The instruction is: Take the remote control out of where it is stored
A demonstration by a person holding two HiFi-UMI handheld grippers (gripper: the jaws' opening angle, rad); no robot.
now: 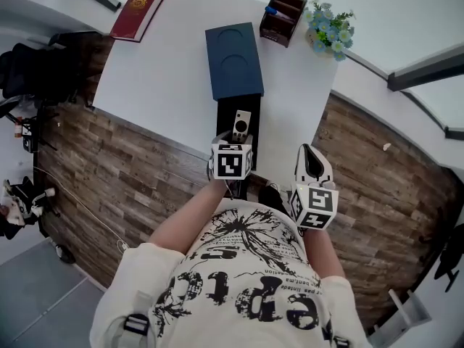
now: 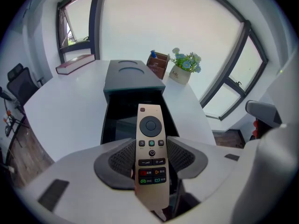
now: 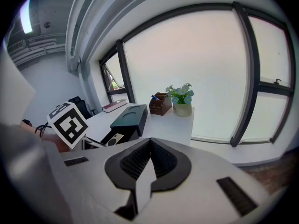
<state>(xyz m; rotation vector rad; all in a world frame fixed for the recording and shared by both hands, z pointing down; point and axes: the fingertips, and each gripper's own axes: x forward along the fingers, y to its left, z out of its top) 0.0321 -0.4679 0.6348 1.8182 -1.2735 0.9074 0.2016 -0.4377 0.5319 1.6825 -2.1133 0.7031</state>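
Note:
A gold remote control with a round pad and coloured buttons stands between the pads of my left gripper, which is shut on its lower half. The remote's top end points away from me, over the black inner tray that is pulled out of the dark blue box. Off the table's near edge to the right, my right gripper hangs shut with nothing in it. The remote and the box also show small in the right gripper view.
On the white table lie a red book at the far left, a brown desk organiser and a pot of blue flowers at the far right. A black office chair stands left of the table. Windows are beyond.

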